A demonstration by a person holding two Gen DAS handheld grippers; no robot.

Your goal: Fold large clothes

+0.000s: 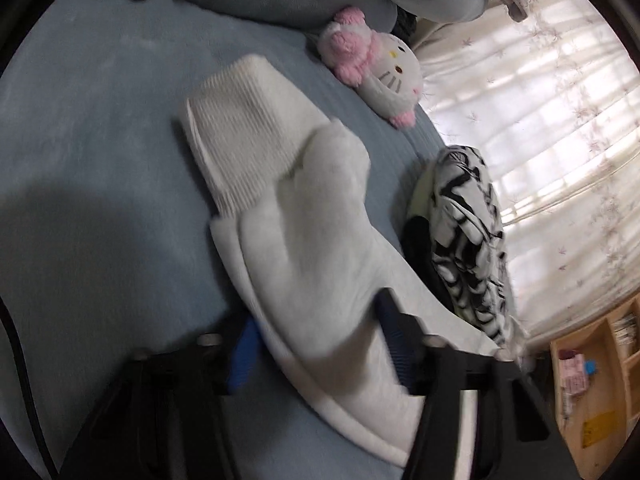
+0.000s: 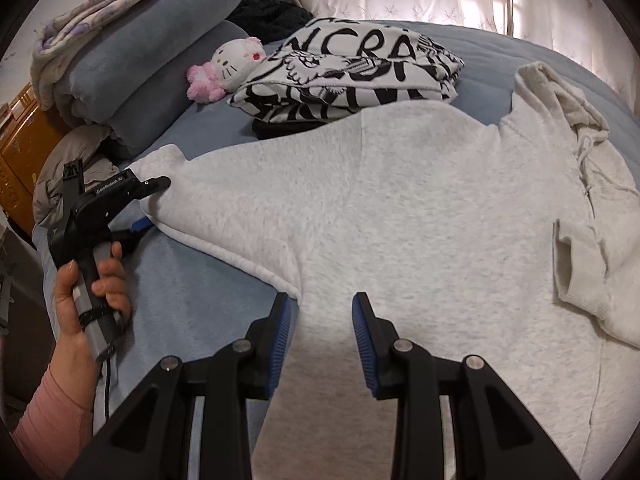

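Hoodie sleeve (image 1: 320,240), pale grey with a ribbed cuff, runs from the frame's centre down between the left tongs (image 1: 320,344), whose blue pads close on it. A plush cat (image 1: 376,68) lies upper centre on the blue bed (image 1: 100,140).

In the right wrist view the hoodie (image 2: 420,208) lies spread across the bed. The right tongs (image 2: 320,344) stand partly open over its cloth, gripping nothing. At left, a hand (image 2: 84,304) holds the left tongs on the sleeve end.
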